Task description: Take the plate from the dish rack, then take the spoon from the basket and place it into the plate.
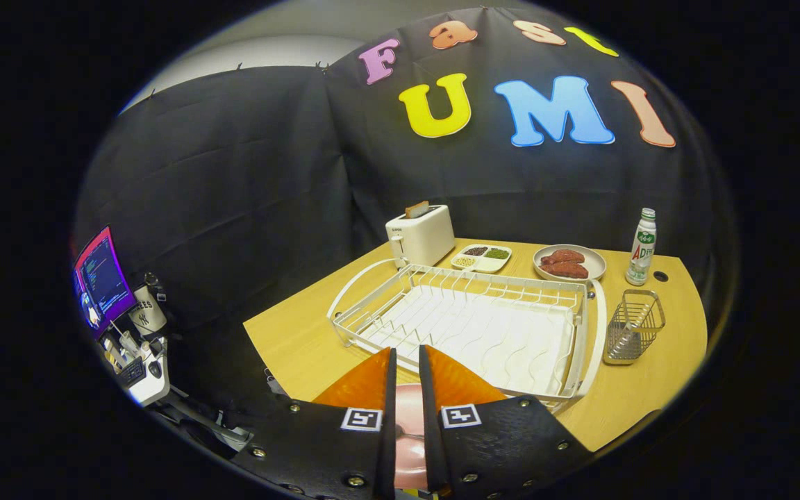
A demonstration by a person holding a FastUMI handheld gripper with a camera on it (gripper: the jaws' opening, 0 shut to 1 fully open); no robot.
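The pink plate point(408, 430) sits right between the fingers, clamped edge-on by the gripper point(407, 357). Just ahead lies the white dish rack point(584, 347), with the wire basket point(632, 326) out at two o'clock beside it.

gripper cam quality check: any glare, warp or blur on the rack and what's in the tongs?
Gripper view: strong fisheye bend, the table edges curve; the dish rack is brightly lit, its white tray near washed out, wires still sharp; the pink plate pinched between the tongs is close and soft; the basket is crisp.
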